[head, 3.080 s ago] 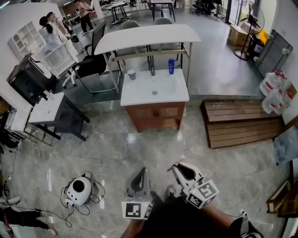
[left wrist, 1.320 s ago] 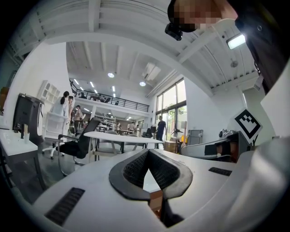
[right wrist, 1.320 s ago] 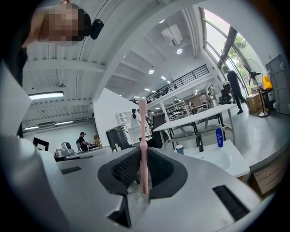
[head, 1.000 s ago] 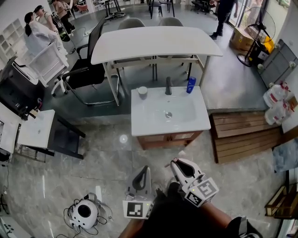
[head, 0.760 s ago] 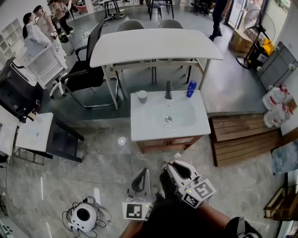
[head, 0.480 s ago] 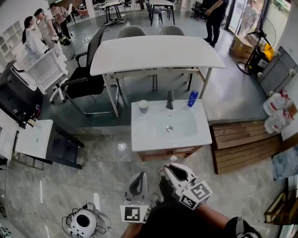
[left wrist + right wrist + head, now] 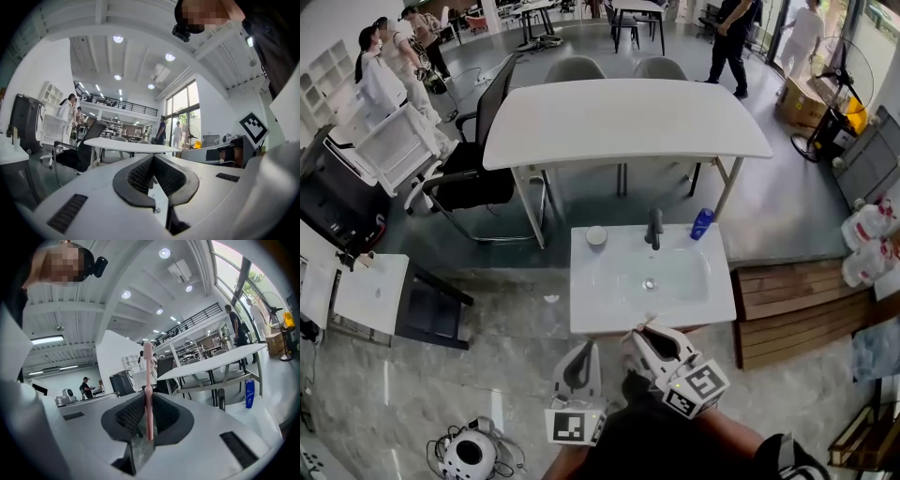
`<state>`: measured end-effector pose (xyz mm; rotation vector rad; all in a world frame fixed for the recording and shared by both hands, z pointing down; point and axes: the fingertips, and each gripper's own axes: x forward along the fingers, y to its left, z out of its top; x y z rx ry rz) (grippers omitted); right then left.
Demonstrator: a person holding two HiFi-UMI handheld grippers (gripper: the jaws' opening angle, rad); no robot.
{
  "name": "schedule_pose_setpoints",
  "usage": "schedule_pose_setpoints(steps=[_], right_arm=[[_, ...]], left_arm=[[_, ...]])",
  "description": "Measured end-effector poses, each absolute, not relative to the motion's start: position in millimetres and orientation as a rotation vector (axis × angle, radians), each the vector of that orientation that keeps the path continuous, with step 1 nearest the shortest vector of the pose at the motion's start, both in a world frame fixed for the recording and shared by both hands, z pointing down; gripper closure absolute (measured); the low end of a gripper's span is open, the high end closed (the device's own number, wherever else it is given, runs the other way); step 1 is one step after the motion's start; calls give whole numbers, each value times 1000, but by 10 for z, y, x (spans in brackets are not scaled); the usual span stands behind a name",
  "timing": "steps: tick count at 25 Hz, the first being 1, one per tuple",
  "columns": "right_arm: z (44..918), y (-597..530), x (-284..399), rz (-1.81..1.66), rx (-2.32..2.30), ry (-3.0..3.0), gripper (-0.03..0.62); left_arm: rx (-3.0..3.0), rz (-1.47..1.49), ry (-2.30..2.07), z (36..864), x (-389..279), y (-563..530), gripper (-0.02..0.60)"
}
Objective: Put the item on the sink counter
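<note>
Head view: my left hand-held gripper [image 7: 584, 352] and right hand-held gripper [image 7: 645, 336] sit low and side by side. The sink desk [image 7: 591, 309] is just ahead of both, and its near edge is right at the right one's tips. Past the grippers on that desk, the cup [image 7: 596, 236] is ahead-left, the faucet [image 7: 655, 228] straight ahead and the blue bottle [image 7: 701, 223] ahead-right. The big white desk [image 7: 628, 112] is further ahead, well apart from the grippers.

Left gripper view: the jaws are pressed together at the tips with nothing between them. The big white desk is straight ahead and my right gripper is just to the right.

Right gripper view: the jaws pinch a thin pink stick [image 7: 147, 380]. It stands upright and pokes up past the tips; I can't tell exactly what it is. So the item is in my right gripper, near the sink desk's front edge. The blue bottle stands ahead-right on the sink desk.
</note>
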<state>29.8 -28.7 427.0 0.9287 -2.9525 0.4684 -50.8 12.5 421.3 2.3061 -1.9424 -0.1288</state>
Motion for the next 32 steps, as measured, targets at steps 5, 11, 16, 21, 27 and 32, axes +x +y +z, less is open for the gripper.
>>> schedule_pose_setpoints(steps=[5,11,16,21,27,32], right_arm=[[4256,-822,209,476,881,-2955,546],[4310,-1376,156,493,806,-2955,546],[4330,-1731,73,500,774,-2952,546],[4333,-2011,-59,487,772,-2951,546],[4405,-2322,-291,470,828,-2937,546],[4466,-2572,-527,479,913,-2896,546]], left_arm=[[2275,-114,-1976,4185,-593,-376,566],[2219,-119,-2025,4157,-608,-876,566],[2172,-104,-2051,4164,-671,-1110,566],[2153,-91,-2058,4156,-793,-1297,566],[2206,-76,-2038,4152,-1035,-1591,566],[2247,-81,-1970,4170,-1327,-1870,566]])
